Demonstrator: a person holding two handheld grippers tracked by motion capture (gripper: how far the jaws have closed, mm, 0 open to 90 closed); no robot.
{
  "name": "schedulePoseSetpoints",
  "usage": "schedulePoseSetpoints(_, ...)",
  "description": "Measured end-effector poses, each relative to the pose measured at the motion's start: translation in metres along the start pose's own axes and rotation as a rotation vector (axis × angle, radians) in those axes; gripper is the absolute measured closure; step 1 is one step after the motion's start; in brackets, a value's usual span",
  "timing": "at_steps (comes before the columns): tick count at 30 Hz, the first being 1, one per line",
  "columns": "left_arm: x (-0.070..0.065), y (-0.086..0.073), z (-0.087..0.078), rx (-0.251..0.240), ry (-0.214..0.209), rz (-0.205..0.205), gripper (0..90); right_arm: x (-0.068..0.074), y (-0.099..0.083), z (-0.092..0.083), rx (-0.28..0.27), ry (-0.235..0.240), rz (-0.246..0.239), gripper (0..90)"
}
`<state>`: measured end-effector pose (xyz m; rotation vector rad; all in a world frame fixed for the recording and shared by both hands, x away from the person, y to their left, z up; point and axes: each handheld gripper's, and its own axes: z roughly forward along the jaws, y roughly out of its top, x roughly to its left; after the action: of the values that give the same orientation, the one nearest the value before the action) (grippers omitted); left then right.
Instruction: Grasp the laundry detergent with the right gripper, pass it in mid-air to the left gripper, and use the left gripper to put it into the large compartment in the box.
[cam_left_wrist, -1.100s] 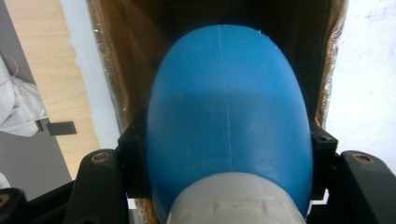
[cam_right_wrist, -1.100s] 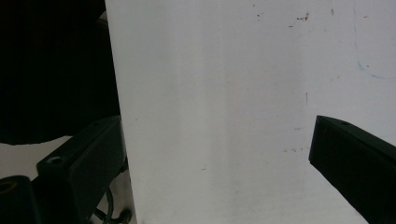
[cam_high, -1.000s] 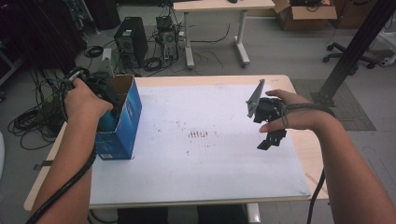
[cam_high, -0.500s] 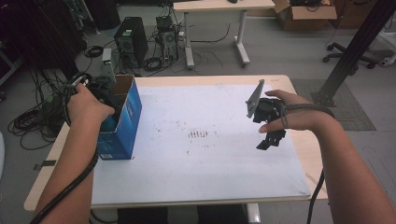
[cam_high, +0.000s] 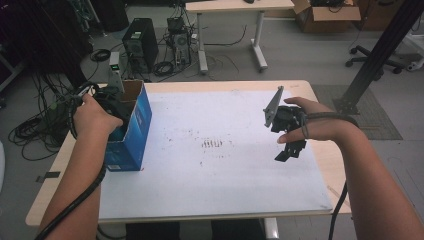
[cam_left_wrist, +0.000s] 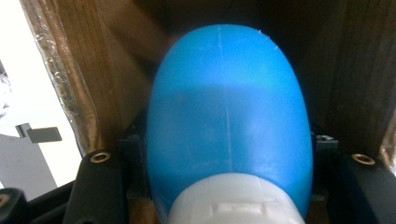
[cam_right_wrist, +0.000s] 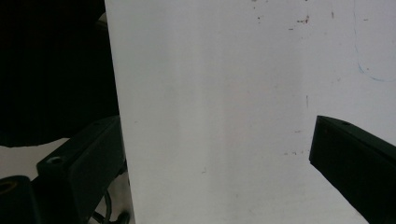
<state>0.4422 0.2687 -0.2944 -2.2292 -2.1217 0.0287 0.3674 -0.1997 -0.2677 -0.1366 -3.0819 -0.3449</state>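
Two grippers are in the person's hands at the white table (cam_high: 215, 200). I take the blue box (cam_high: 131, 131) as the landmark; it stands open at the left edge of the table.

The left gripper (cam_high: 111, 102) points down into the open top of the blue box. In the left gripper view its two black jaws stand at both sides of a blue bottle (cam_left_wrist: 229, 121) with a white cap (cam_left_wrist: 236, 200), and they press on it, so this gripper is closed on the bottle. The bottle is inside the box, with the brown cardboard walls (cam_left_wrist: 107, 70) close around it.

The right gripper (cam_high: 290, 150) is well apart from the blue box, above the right part of the table. In the right gripper view its jaws stand wide from each other, with nothing between them and only the white table surface (cam_right_wrist: 224, 93) behind. The grey three-cornered plate (cam_high: 273, 106) stands up on top of this gripper.

Compared with one second ago, the left hand (cam_high: 92, 117) is a little more toward the far end of the blue box, and its grip on the bottle is the same. The right hand (cam_high: 315, 125) and its gripper are at the same place, and the box has not moved.
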Motion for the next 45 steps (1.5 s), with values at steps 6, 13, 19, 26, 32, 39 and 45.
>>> schedulePoseSetpoints(6, 0.002, -0.001, 0.001, -0.003, -0.007, 0.003, 37.8, 0.000, 0.002, 0.001, -0.004, 0.000, -0.006, 3.4)
schedulePoseSetpoints(13, 0.003, -0.002, 0.002, -0.007, -0.008, 0.011, 37.6, 0.002, 0.002, -0.001, -0.008, -0.004, -0.002, 3.3)
schedulePoseSetpoints(19, 0.002, -0.002, 0.002, -0.013, -0.004, 0.009, 37.2, 0.002, 0.001, -0.001, -0.001, -0.001, -0.002, 3.4)
schedulePoseSetpoints(26, 0.001, -0.002, 0.002, -0.011, -0.006, 0.004, 31.5, 0.002, 0.000, 0.000, -0.003, 0.000, 0.008, 3.4)
schedulePoseSetpoints(32, 0.000, -0.003, -0.002, -0.013, 0.000, 0.004, 31.3, 0.002, -0.001, 0.000, -0.009, -0.001, 0.011, 3.4)
schedulePoseSetpoints(39, 0.000, -0.004, -0.008, -0.019, 0.004, 0.004, 30.9, 0.002, -0.001, 0.000, -0.012, -0.001, 0.009, 3.4)
schedulePoseSetpoints(45, 0.000, -0.007, -0.017, -0.035, -0.003, -0.002, 29.0, 0.001, 0.000, -0.001, -0.016, -0.004, -0.002, 3.4)
